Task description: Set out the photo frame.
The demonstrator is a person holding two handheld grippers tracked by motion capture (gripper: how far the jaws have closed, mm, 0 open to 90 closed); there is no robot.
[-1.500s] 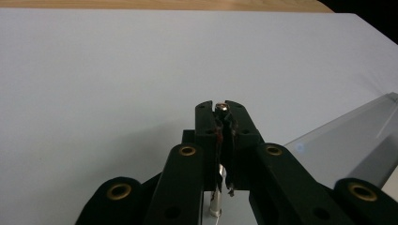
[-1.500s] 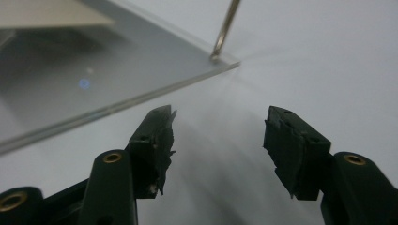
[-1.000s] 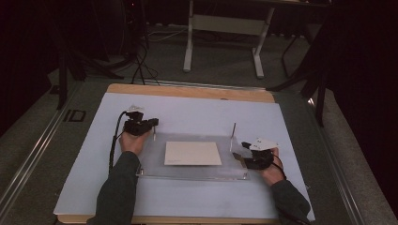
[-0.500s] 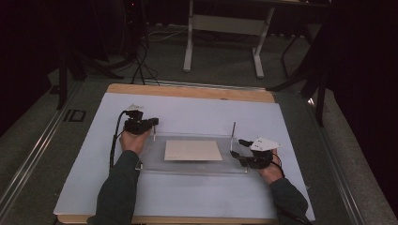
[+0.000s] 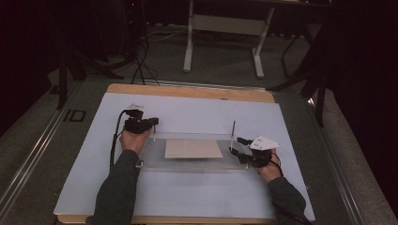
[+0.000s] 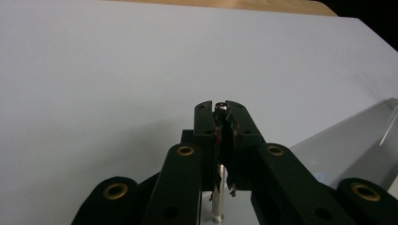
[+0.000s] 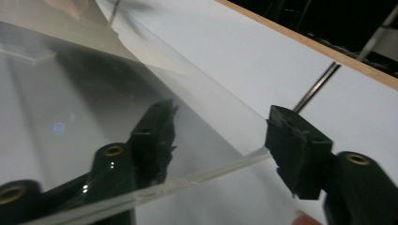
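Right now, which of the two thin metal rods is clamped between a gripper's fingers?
The rod at the clear plate's left end, pinched by the left gripper; the other rod stands free at the right end.

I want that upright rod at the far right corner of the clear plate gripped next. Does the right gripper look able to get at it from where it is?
Probably yes. The right gripper is open astride the clear plate edge, the thin rod just beyond one jaw, nothing between.
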